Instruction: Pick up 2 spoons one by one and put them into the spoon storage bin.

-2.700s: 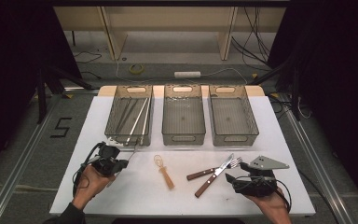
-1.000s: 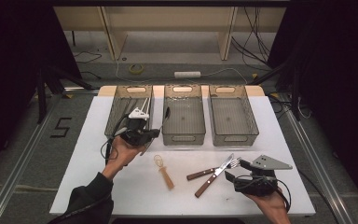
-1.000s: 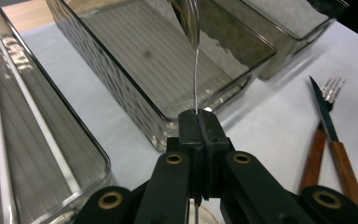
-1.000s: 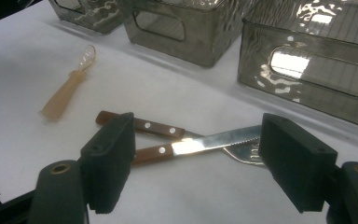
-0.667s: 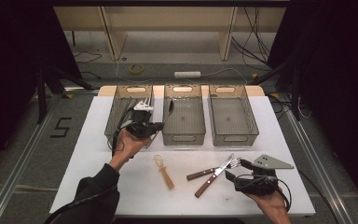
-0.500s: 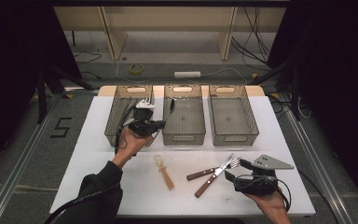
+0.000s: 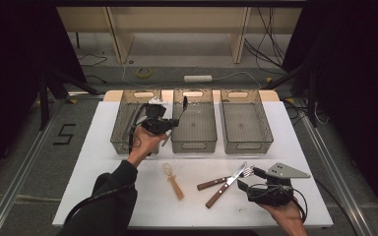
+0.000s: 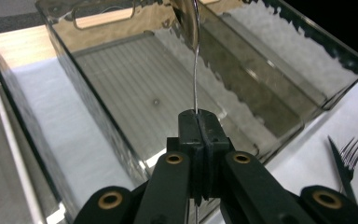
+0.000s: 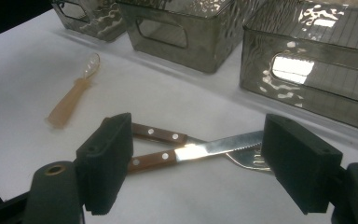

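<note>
My left gripper [image 7: 173, 123] is shut on the thin handle of a metal spoon [image 7: 183, 105], which stands upright over the near left edge of the middle bin [image 7: 195, 143]. In the left gripper view the jaws [image 8: 199, 116] press together on the spoon handle [image 8: 196, 70], with the empty middle bin floor [image 8: 154, 88] beneath. My right gripper [image 7: 248, 178] rests open at the front right, its pads [image 9: 107, 158] standing either side of a crossed wood-handled knife [image 9: 214, 148] and fork [image 9: 168, 136]. Both lie on the white table [image 7: 128, 196].
Three smoked plastic bins stand in a row at the back: the left bin [image 7: 123, 142] holds several long utensils, and the right bin [image 7: 248, 145] is bare. A small pale spoon [image 7: 173, 180] lies at the front centre, also in the right gripper view [image 9: 72, 100].
My left hand has carried the spoon up and to the right, from the table's front left over the left bin to the middle bin's edge. The right gripper has stayed put.
</note>
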